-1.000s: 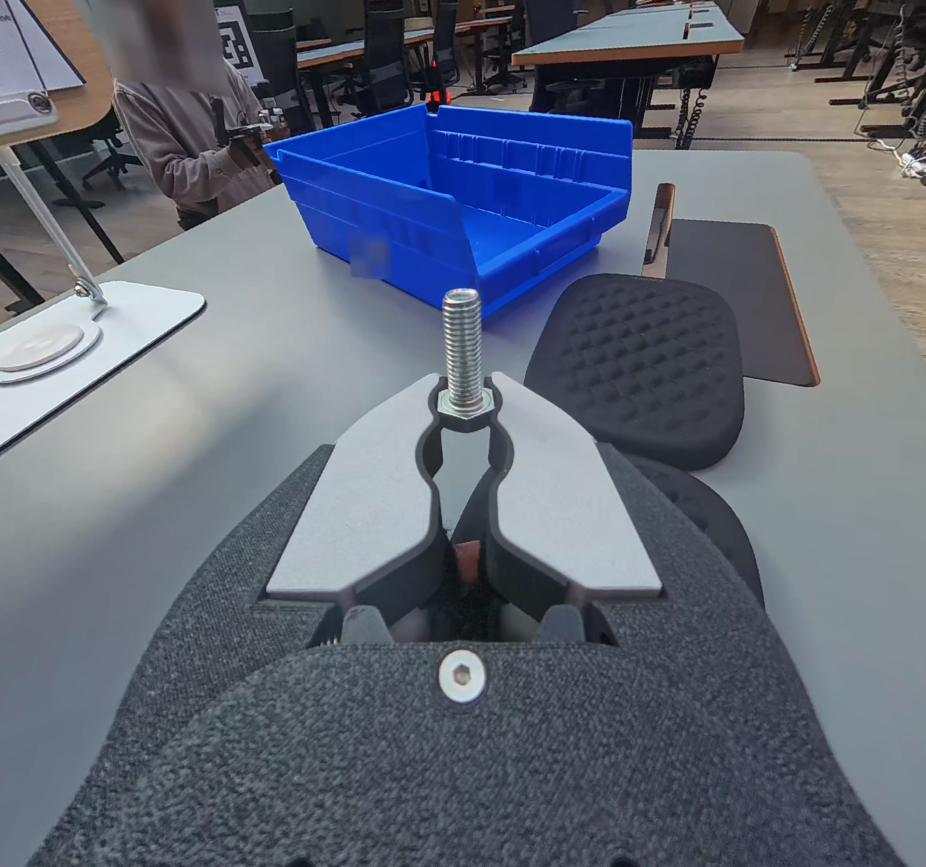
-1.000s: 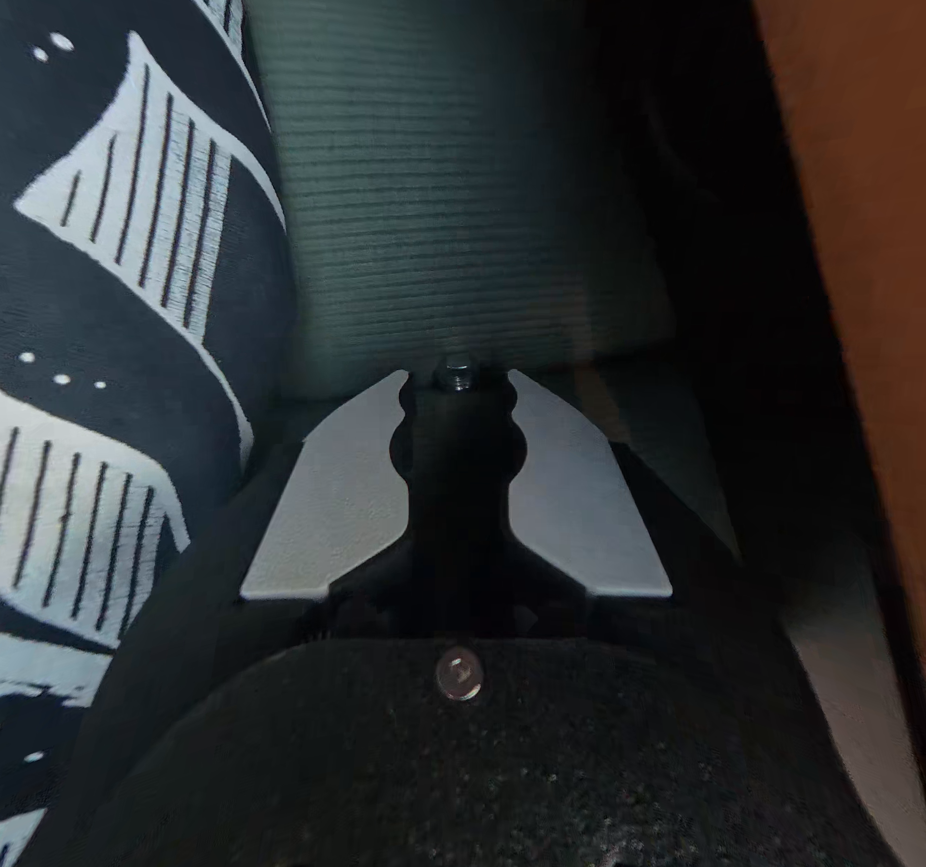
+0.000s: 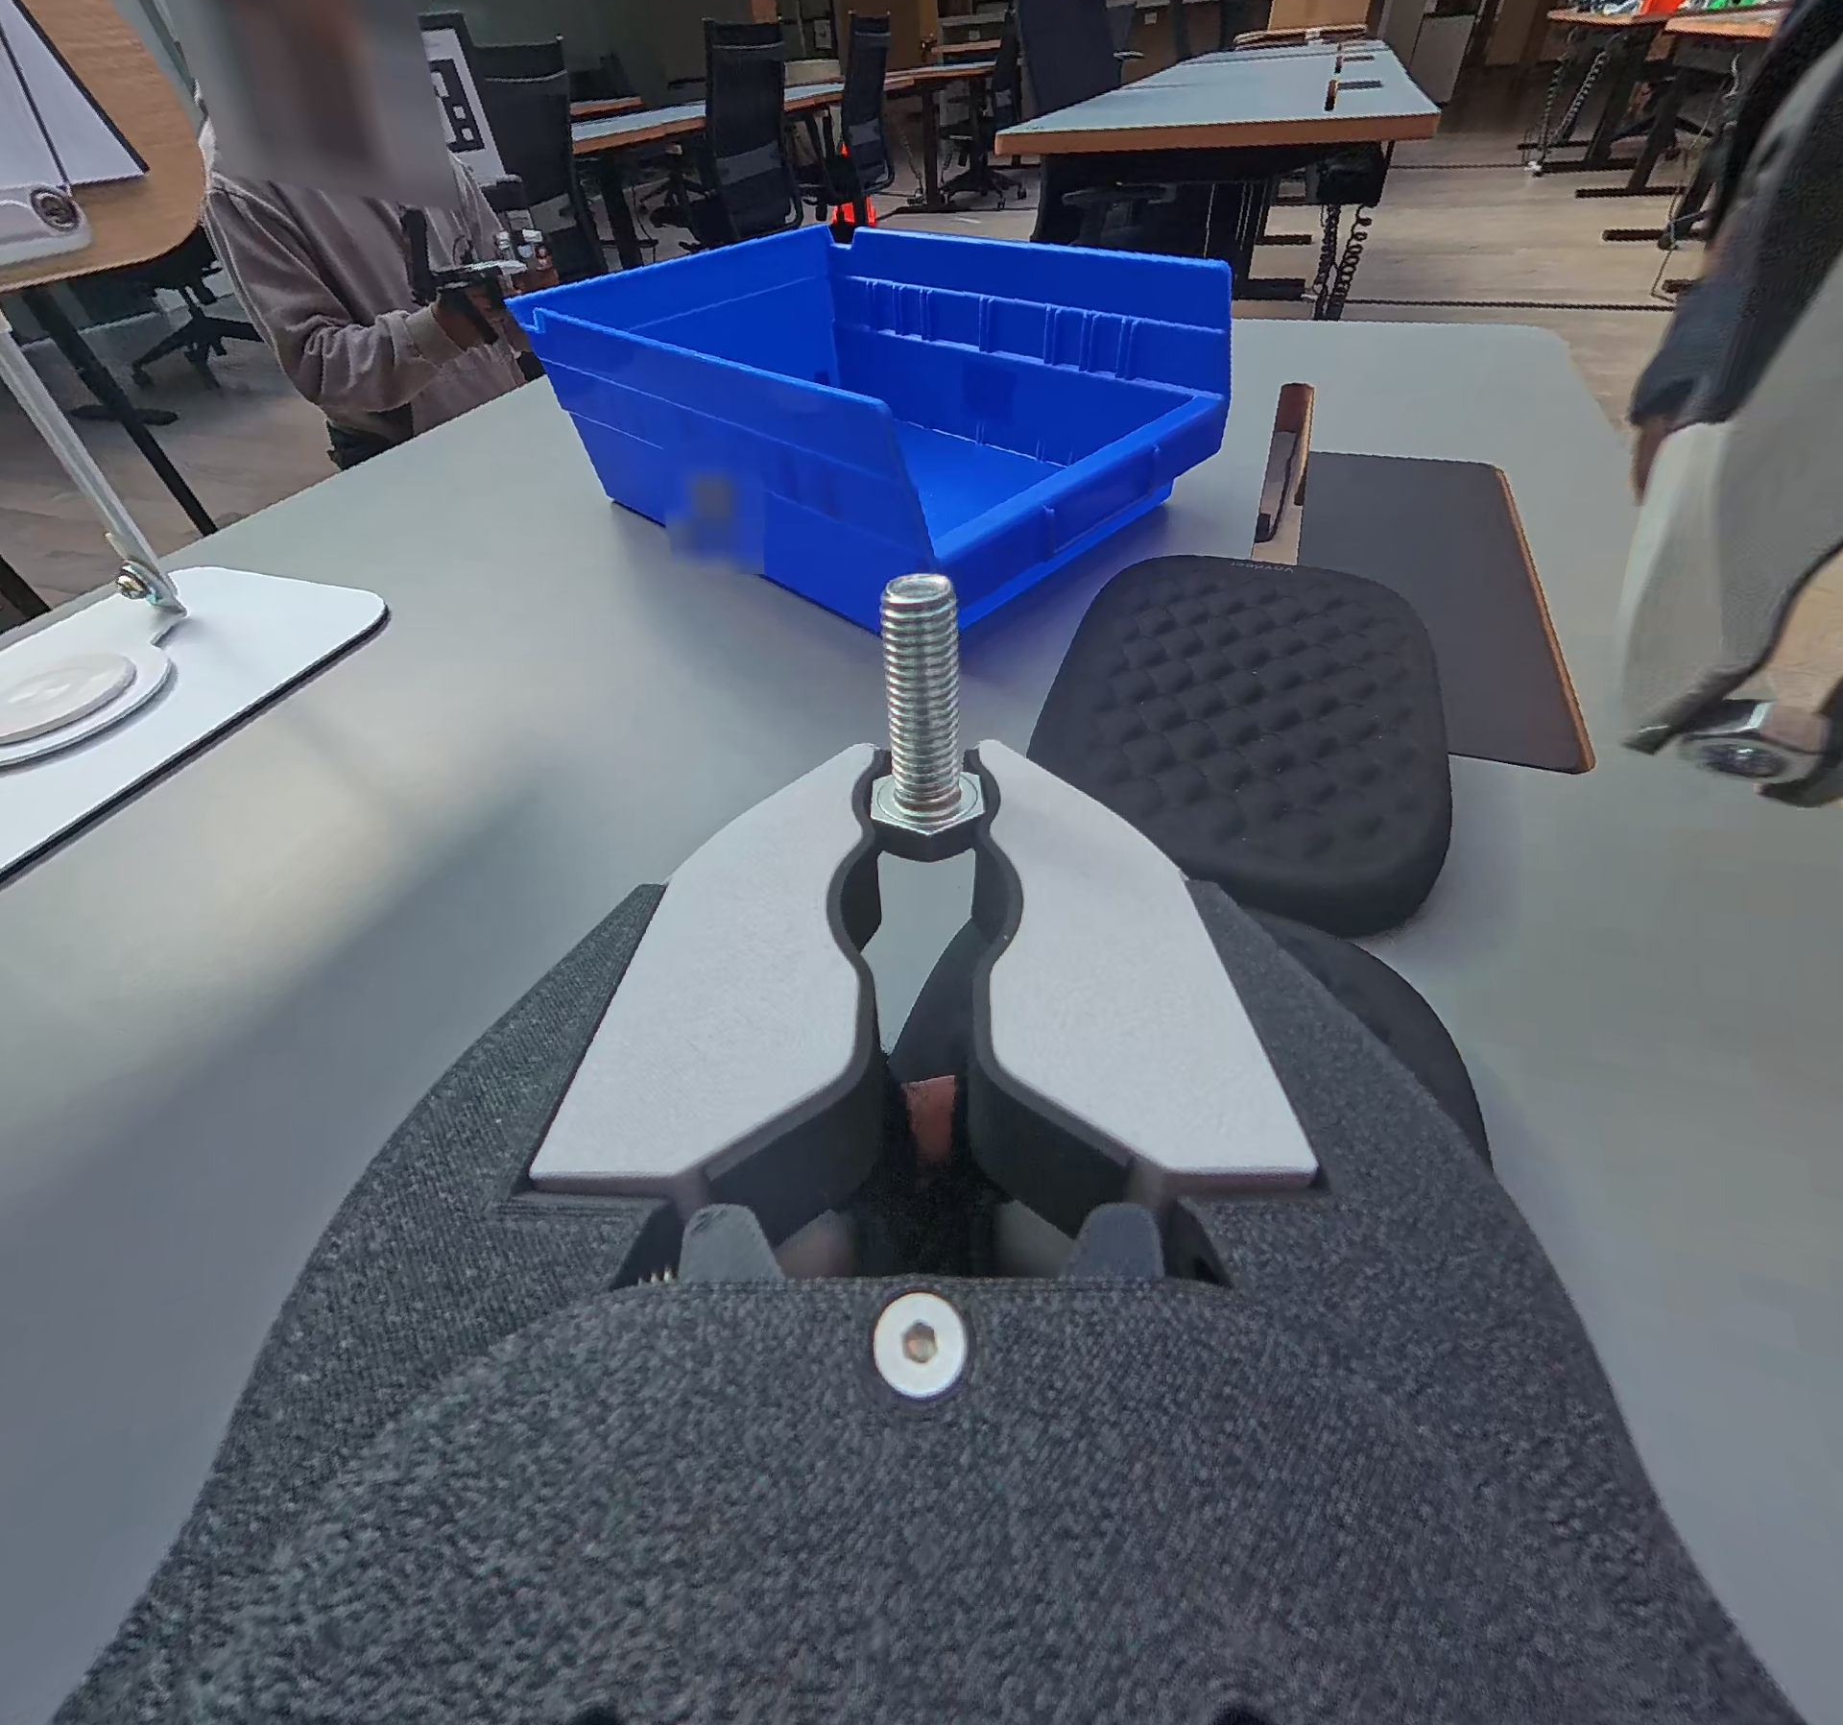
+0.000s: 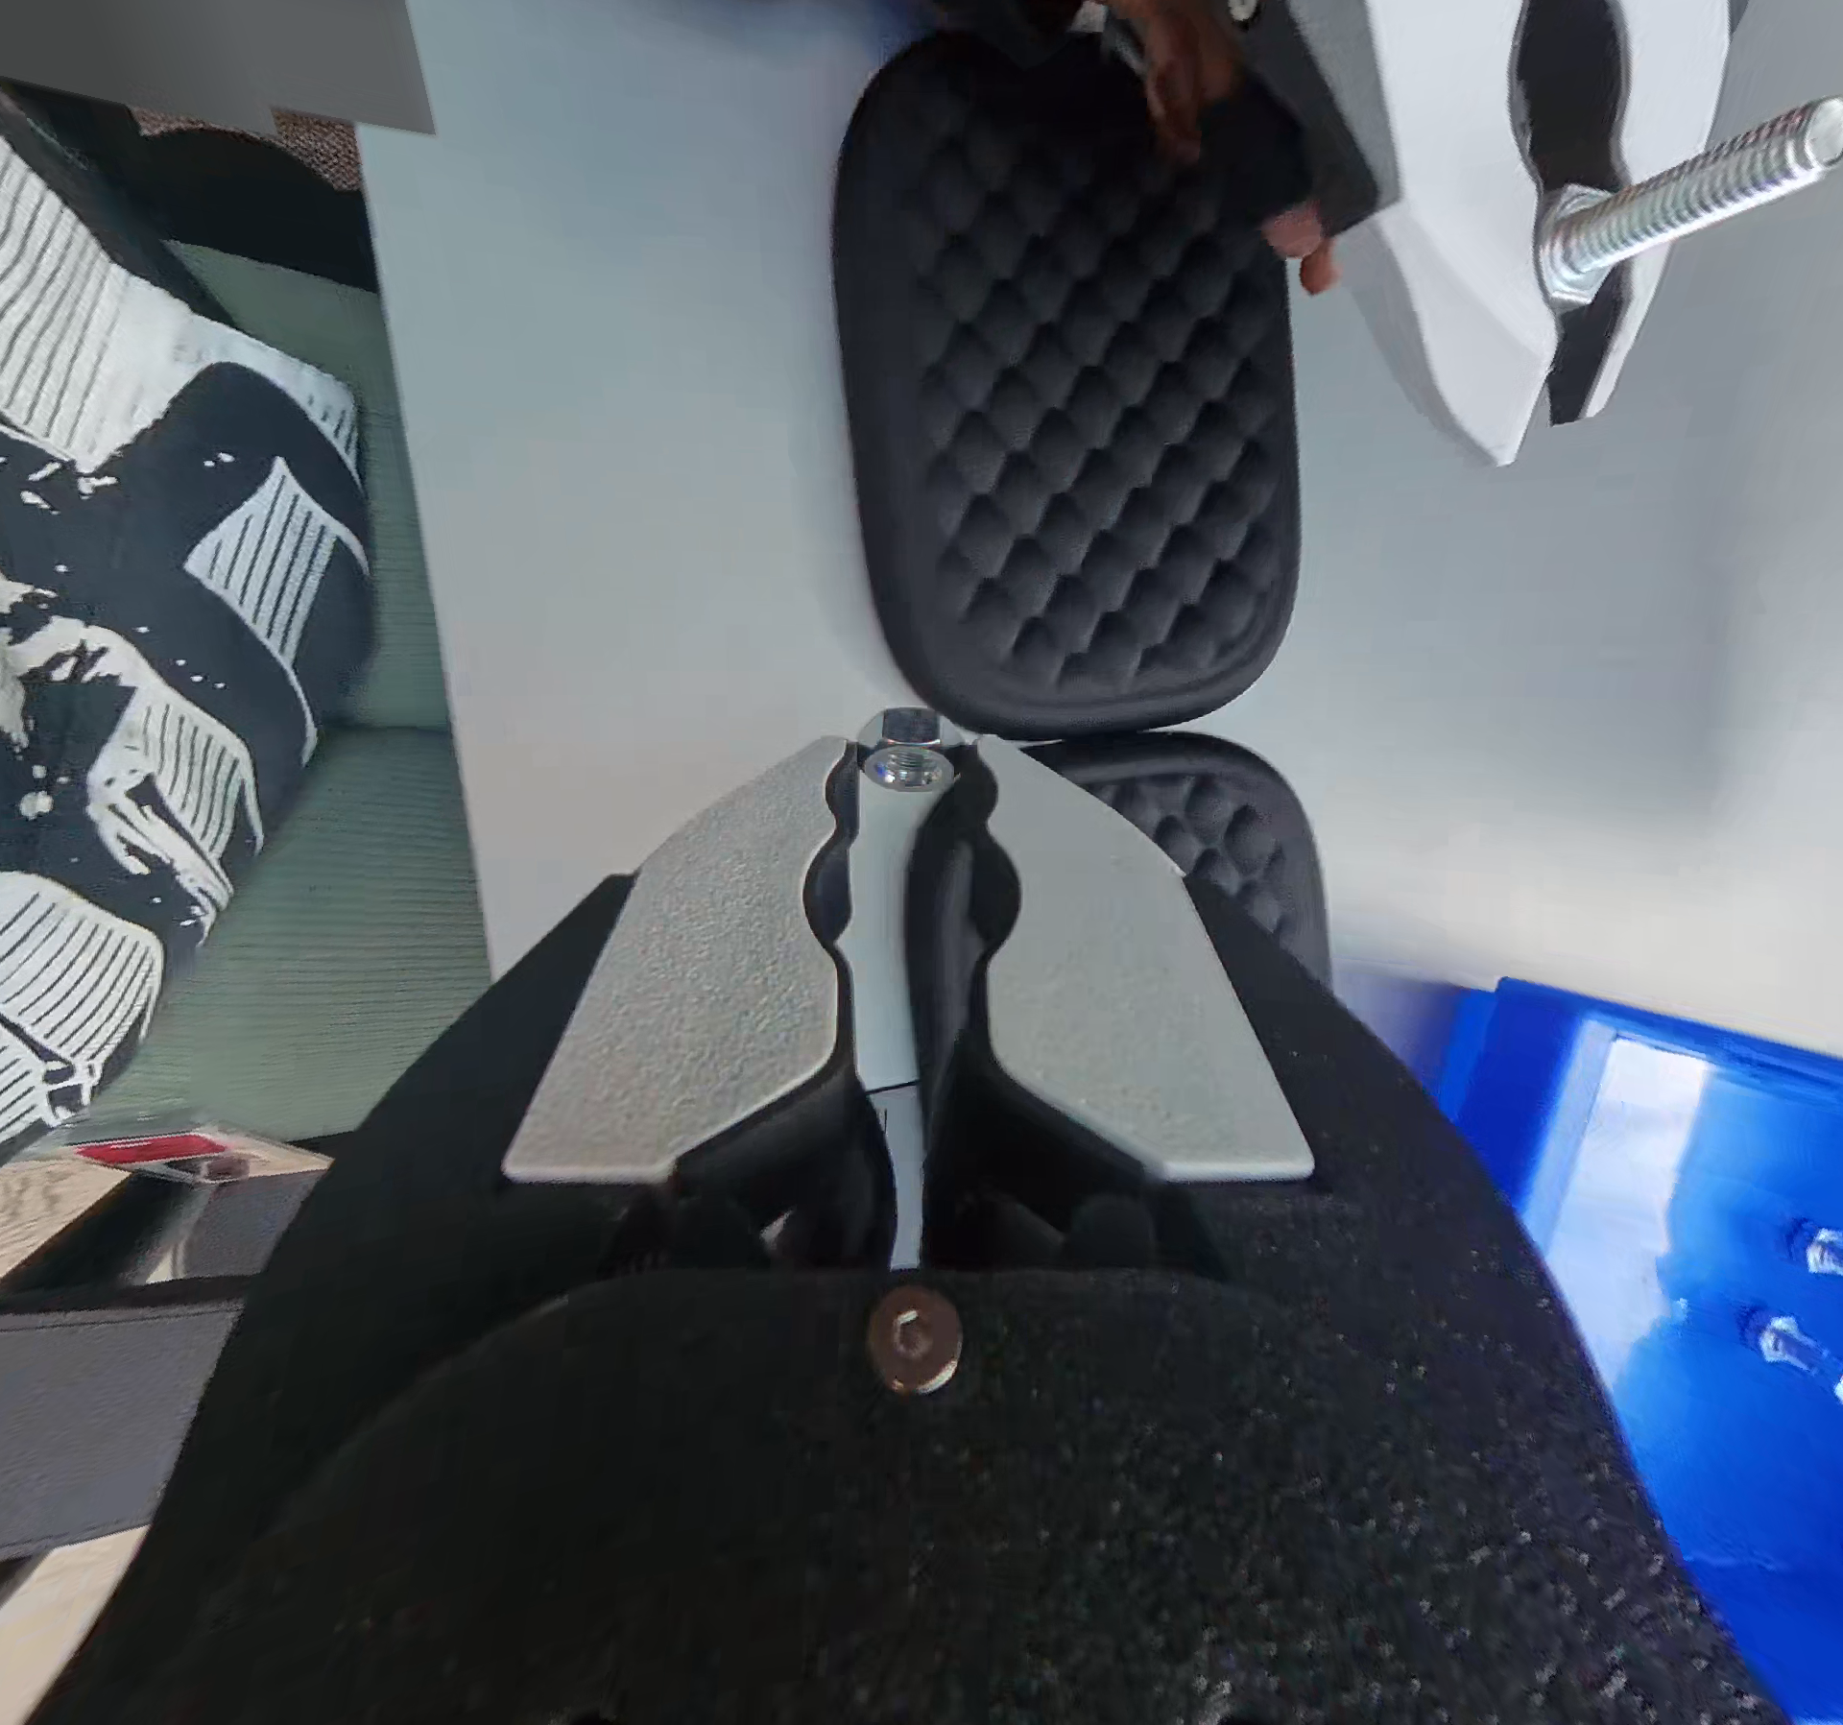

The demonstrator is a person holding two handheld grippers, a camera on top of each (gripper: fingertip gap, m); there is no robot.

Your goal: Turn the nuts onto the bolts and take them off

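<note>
The left gripper (image 3: 927,785) is clenched on the hexagonal head of a silver bolt (image 3: 920,690), whose threaded shaft stands upright in front of the blue bin (image 3: 878,420). The right gripper (image 4: 903,760) is closed on a silver nut (image 4: 901,748), pinched at its tips. In the left wrist view that gripper is blurred and cut off by the frame edge, to the right of the bin. Small metal parts in the bin are too blurred to name. A black dimpled pad (image 3: 1247,730) lies on the grey table (image 3: 499,680) just beside the bin.
</note>
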